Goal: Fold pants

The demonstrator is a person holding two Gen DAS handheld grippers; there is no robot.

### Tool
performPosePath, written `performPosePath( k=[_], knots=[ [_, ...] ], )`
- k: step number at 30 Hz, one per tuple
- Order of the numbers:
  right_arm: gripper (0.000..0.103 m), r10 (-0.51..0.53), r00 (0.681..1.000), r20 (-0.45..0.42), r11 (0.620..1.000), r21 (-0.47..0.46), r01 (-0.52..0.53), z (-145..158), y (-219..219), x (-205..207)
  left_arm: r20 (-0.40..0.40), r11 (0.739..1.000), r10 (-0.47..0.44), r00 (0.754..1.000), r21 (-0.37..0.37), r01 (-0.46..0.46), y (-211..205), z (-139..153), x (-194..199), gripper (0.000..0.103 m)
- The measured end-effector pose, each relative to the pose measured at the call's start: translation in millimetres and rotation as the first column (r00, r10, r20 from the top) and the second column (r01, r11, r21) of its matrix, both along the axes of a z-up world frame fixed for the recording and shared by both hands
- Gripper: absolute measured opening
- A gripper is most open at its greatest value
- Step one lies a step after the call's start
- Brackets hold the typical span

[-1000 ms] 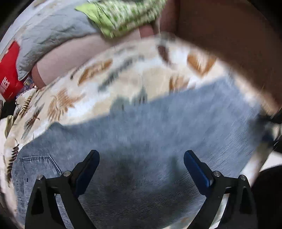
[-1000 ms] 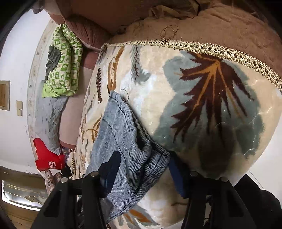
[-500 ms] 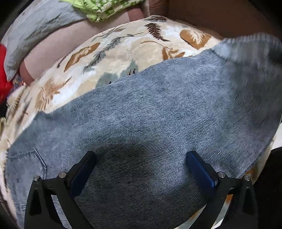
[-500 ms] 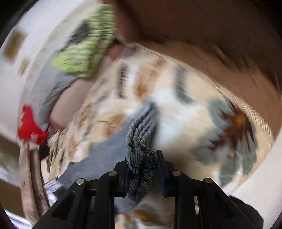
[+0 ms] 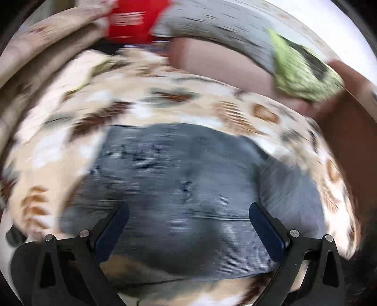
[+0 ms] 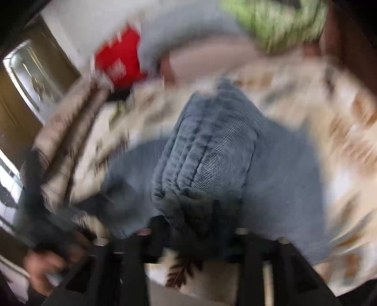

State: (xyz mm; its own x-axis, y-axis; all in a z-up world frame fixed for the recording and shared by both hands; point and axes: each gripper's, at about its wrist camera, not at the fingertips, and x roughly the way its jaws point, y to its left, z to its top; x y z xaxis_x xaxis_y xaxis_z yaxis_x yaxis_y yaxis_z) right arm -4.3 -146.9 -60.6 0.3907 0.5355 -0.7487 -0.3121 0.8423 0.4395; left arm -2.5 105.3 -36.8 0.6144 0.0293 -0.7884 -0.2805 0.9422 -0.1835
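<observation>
My right tool (image 6: 193, 226) pinches a bunched fold of the grey-blue corduroy pants (image 6: 212, 150). My left tool (image 5: 188, 228) hangs wide open over them, gripping nothing.

Leaf-patterned cream blanket (image 5: 59, 150) spread across the near and middle ground, heavily blurred. Red item with white print (image 5: 134, 21) at far left. Grey cloth (image 5: 212, 21) just right of it. Green patterned fabric (image 5: 304, 75) at far right. Brown upholstery (image 5: 353, 141) along right edge.
</observation>
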Motion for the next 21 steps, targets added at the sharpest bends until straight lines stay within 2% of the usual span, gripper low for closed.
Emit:
performPosePath(
  k=[1, 2, 3, 4, 6, 8, 9, 10, 11, 12, 14, 15, 16, 17, 19, 21],
  knots=[
    [0.071, 0.008, 0.998, -0.057, 1.0, -0.008, -0.009, -20, 5, 2, -0.003, 1.0, 0.004, 1.0, -0.001, -0.004, 3, 1, -1, 0.102],
    [0.073, -0.005, 1.0, -0.015, 1.0, 0.007, 0.005, -24, 3, -3, -0.001, 1.0, -0.001, 1.0, -0.002, 0.001, 4, 2, 0, 0.102],
    [0.074, -0.008, 1.0, 0.006, 0.999, 0.037, 0.008, -17, -2, -7, 0.008, 1.0, -0.009, 1.0, 0.001, 0.009, 0, 5, 1, 0.101],
    [0.075, -0.006, 1.0, -0.018, 0.996, 0.087, 0.008, -9, -10, -6, 0.024, 0.999, -0.032, 0.999, -0.003, 0.032, -11, 12, 3, 0.101],
    [0.078, -0.033, 0.999, -0.023, 0.981, 0.193, 0.037, 4, -34, -8, 0.064, 0.993, -0.114, 0.991, -0.021, 0.116, -36, 24, 8, 0.101],
    [0.085, -0.132, 0.991, -0.009, 0.952, 0.276, 0.129, 18, -74, -11, 0.1, 0.981, -0.188, 0.977, -0.018, 0.191, -62, 33, 10, 0.101],
    [0.086, -0.173, 0.985, -0.019, 0.935, 0.31, 0.17, 19, -89, -11, 0.118, 0.967, -0.25, 0.961, -0.015, 0.254, -85, 37, 13, 0.102],
    [0.087, -0.227, 0.972, -0.057, 0.9, 0.369, 0.232, 12, -114, -10, 0.122, 0.957, -0.288, 0.95, -0.009, 0.291, -99, 37, 17, 0.102],
    [0.087, -0.249, 0.964, -0.095, 0.88, 0.393, 0.266, 3, -126, -8, 0.11, 0.946, -0.324, 0.94, 0.007, 0.325, -116, 32, 22, 0.102],
    [0.087, -0.27, 0.944, -0.19, 0.86, 0.394, 0.325, -17, -140, -2, 0.09, 0.94, -0.341, 0.936, 0.018, 0.341, -123, 27, 27, 0.102],
    [0.084, -0.233, 0.909, -0.344, 0.849, 0.385, 0.363, -55, -149, 8, -0.081, 0.92, -0.374, 0.924, 0.092, 0.381, -149, -11, 46, 0.102],
    [0.084, -0.231, 0.915, -0.332, 0.825, 0.432, 0.365, -54, -155, 6, -0.234, 0.903, -0.369, 0.9, 0.138, 0.406, -159, -47, 56, 0.101],
    [0.084, -0.222, 0.913, -0.343, 0.82, 0.44, 0.365, -50, -158, 8, -0.293, 0.899, -0.359, 0.886, 0.148, 0.413, -160, -65, 59, 0.102],
    [0.084, -0.216, 0.916, -0.339, 0.832, 0.428, 0.354, -42, -160, 11, -0.237, 0.898, -0.362, 0.902, 0.17, 0.405, -159, -64, 53, 0.102],
    [0.084, -0.219, 0.936, -0.275, 0.853, 0.411, 0.321, -21, -163, 19, -0.231, 0.895, -0.364, 0.902, 0.18, 0.407, -161, -55, 50, 0.102],
    [0.084, -0.203, 0.95, -0.238, 0.859, 0.423, 0.289, -6, -164, 31, -0.176, 0.894, -0.372, 0.911, 0.196, 0.403, -162, -38, 45, 0.102]
  ],
)
